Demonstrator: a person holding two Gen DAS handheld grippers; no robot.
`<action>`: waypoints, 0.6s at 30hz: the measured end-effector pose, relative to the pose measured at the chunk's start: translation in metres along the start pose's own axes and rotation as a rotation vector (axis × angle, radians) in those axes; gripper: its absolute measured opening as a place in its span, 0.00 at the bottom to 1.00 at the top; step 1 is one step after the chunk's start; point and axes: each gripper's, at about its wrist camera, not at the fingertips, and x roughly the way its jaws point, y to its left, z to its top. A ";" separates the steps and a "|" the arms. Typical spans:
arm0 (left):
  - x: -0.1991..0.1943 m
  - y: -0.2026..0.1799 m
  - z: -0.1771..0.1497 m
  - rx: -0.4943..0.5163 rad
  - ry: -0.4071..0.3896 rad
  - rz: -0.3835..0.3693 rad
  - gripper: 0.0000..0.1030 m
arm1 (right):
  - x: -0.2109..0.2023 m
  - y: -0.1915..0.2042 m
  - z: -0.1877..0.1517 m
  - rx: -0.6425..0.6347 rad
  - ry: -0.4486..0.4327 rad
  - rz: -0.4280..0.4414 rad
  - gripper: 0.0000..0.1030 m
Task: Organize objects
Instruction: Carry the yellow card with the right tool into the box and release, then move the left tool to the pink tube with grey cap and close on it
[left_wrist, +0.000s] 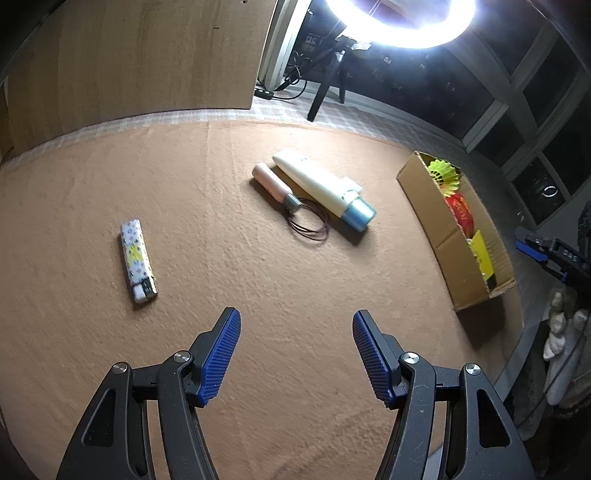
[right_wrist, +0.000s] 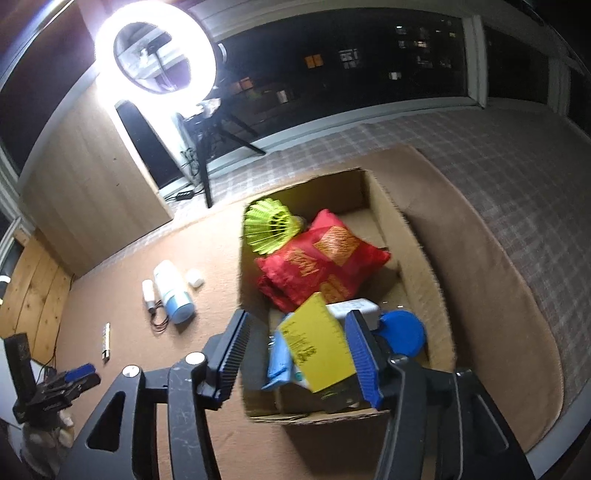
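Right gripper (right_wrist: 295, 354) spread above cardboard box (right_wrist: 436, 295); flat yellow card (right_wrist: 314, 343), probably released, looks light and stiff. We'd pinch its edge.

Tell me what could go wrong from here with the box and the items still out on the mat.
1. The yellow card sits tilted between the open right tongs above the cardboard box; it may snag on withdrawal.
2. The thin wire loop touches the pink tube, so lifting one may drag the other.
3. The lighter lies flat and may slip from the left tongs.
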 end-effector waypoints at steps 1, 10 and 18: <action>0.001 0.002 0.004 0.003 -0.002 0.010 0.65 | 0.000 0.004 0.000 -0.008 0.002 0.004 0.51; 0.021 0.013 0.044 -0.007 -0.020 0.056 0.65 | 0.020 0.055 -0.007 -0.094 0.069 0.068 0.58; 0.056 0.022 0.081 -0.075 -0.012 0.064 0.66 | 0.048 0.085 -0.021 -0.106 0.140 0.119 0.58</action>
